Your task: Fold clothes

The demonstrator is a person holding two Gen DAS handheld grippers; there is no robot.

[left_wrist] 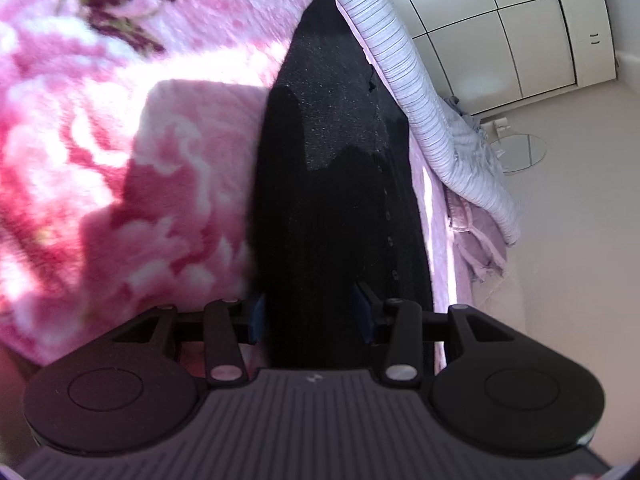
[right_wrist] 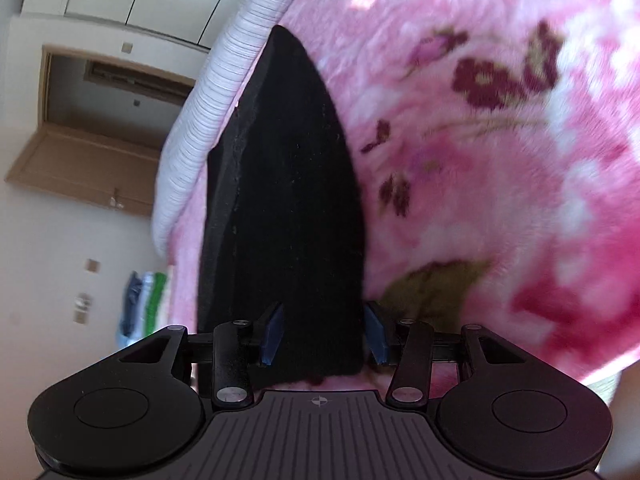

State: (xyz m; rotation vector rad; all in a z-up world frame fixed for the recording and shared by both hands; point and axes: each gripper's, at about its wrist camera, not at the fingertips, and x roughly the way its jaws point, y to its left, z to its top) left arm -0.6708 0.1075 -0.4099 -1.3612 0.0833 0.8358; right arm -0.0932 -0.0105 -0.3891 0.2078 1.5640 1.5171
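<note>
Bed, pink floral blanket [left_wrist: 80, 160]. We hold black knit garment [left_wrist: 332, 184] stretched above blanket: left gripper [left_wrist: 312, 320] and right gripper [right_wrist: 324, 332] each clamped on an edge. Soft, light, droops; grip edges, keep taut.

a bed [left_wrist: 444, 216] bears a pink floral blanket [left_wrist: 100, 140], with a black garment [left_wrist: 332, 168] on it.

Black garment [left_wrist: 340, 200]; pink floral blanket [left_wrist: 120, 160]; lilac-white striped bedding [left_wrist: 400, 40]; blue pads [right_wrist: 272, 332].
</note>
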